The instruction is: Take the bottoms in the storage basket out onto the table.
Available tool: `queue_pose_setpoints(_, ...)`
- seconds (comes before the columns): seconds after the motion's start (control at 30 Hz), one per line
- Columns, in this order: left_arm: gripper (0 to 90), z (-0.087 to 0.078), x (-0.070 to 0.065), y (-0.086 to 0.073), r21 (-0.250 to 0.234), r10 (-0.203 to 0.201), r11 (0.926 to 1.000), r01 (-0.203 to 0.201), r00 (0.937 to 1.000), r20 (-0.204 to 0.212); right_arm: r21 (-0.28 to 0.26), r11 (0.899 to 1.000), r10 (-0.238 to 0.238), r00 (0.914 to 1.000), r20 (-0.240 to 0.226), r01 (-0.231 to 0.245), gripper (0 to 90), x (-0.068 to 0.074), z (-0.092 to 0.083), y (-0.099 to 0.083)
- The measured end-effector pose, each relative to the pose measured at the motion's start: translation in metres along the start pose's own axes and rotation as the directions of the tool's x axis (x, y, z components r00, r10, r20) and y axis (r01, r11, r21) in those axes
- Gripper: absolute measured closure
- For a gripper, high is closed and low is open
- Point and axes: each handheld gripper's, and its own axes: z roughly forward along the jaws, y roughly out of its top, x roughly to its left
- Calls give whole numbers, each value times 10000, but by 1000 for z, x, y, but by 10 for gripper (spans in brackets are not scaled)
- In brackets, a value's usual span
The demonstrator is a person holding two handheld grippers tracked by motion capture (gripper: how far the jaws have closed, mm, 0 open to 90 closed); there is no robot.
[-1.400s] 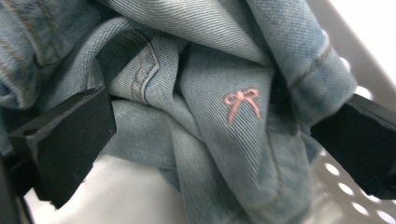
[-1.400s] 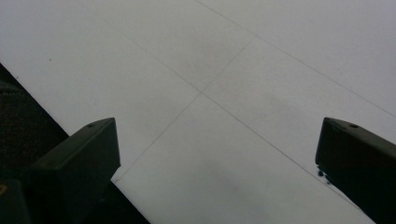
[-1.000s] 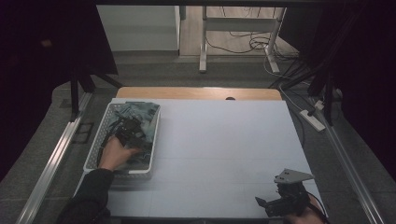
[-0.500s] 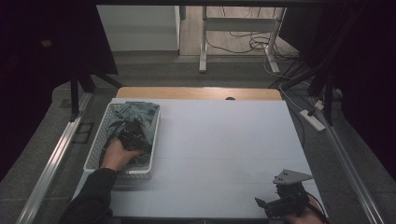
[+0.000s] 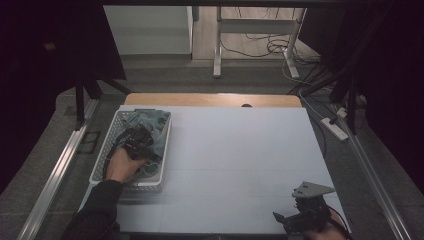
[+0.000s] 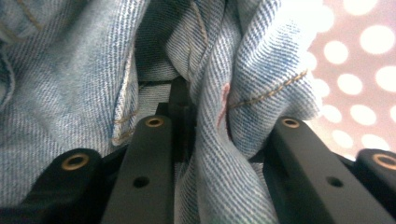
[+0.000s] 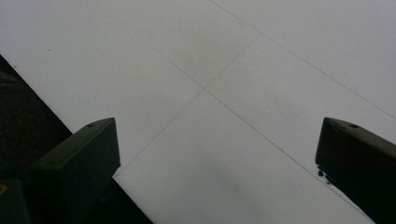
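Observation:
A heap of light blue denim cloth point(image 5: 152, 131) lies in a white perforated basket point(image 5: 107, 150) at the table's left. A hand holds my left gripper point(image 5: 137, 141) down in that heap. In the left gripper view its jaws have just been closing. My left gripper point(image 6: 222, 122) is shut on a thick fold of the denim cloth point(image 6: 70, 93), with the basket wall point(image 6: 359, 70) behind it. My right gripper point(image 5: 289, 220) rests low at the table's near right corner. In its own view my right gripper point(image 7: 217, 135) is open, with bare white table point(image 7: 233, 60) between the jaws.
The white table top point(image 5: 240, 150) stretches between basket and right gripper, with a wooden strip point(image 5: 212, 99) at its far edge. A power strip point(image 5: 335, 128) and cables lie off the right side. A metal rail point(image 5: 55, 175) runs along the left.
The left hand has shifted slightly inside the basket over the cloth. The right gripper has stayed where it was.

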Motion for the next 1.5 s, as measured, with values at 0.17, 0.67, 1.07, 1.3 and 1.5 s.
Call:
queue_pose_setpoints(0.17,728,-10,4,-2,-271,-79,9996,86,9996,259,-17,10000,-71,10000,-24,71,1,1,0,0)
queue_pose_setpoints(0.67,730,-66,-1,-15,-2066,449,9779,-315,9972,602,-12,10000,-98,9999,-32,98,0,1,-1,0)
queue_pose_setpoints(1.07,730,-94,-3,-13,-2734,707,9605,-524,9958,576,57,10000,71,10000,-19,-71,1,0,1,1)
queue_pose_setpoints(1.3,730,-121,-8,-5,-3020,987,9495,-852,9947,299,71,9999,75,10000,-5,-75,1,0,1,1)
queue_pose_setpoints(1.5,731,-145,-11,4,-3321,1195,9373,-1055,9926,222,68,10000,45,10000,2,-45,1,0,1,1)
